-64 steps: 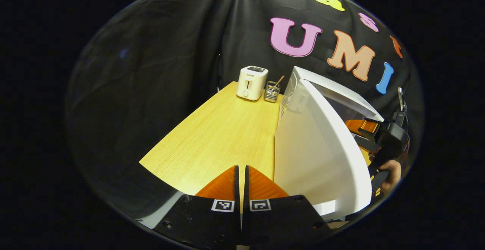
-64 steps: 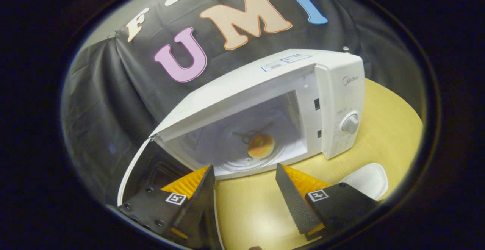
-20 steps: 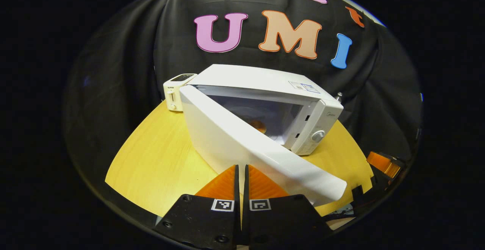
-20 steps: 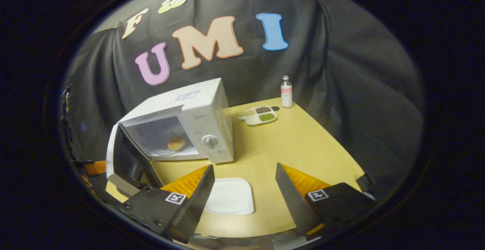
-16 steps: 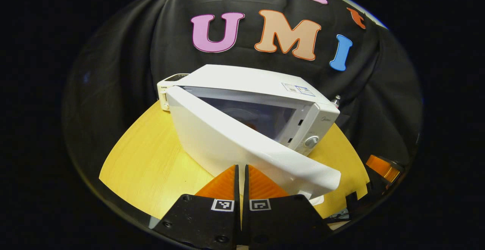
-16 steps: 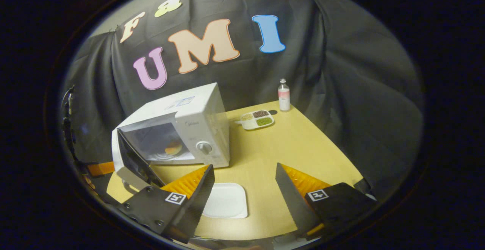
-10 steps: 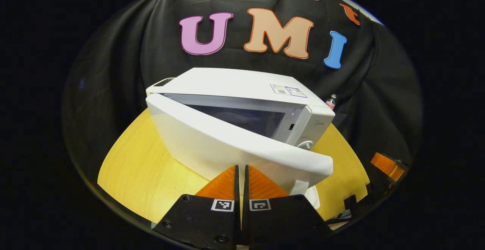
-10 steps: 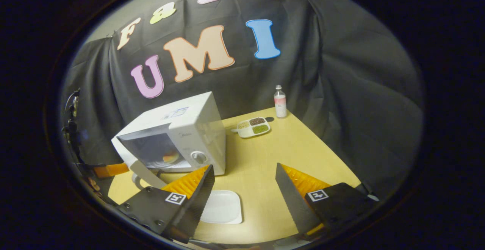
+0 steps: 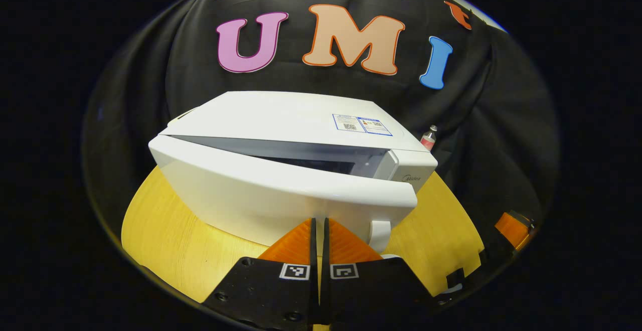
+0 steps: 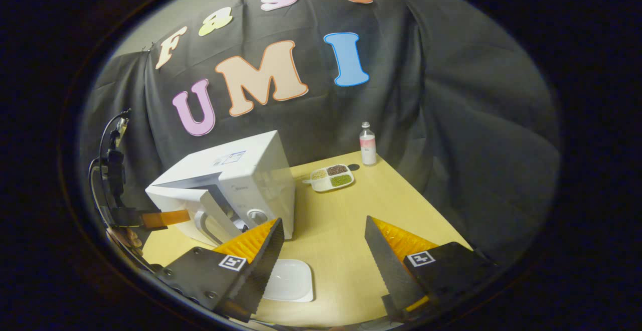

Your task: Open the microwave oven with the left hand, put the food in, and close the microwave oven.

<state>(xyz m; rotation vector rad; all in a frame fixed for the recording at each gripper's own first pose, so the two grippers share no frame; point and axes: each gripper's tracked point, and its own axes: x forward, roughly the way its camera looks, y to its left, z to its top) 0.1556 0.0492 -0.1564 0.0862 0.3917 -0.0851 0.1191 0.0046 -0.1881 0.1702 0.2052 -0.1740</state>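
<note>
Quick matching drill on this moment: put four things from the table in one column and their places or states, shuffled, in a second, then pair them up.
Things:
1. microwave door
2. white plate
3. bottle
4. right gripper

Places or states:
A. at the table's far edge, by the cloth wall
B. open, holding nothing
C. nearly closed, a narrow gap left
D. flat on the table, bare, in front of the microwave

Pairs: 1-C, 2-D, 3-A, 4-B
</note>
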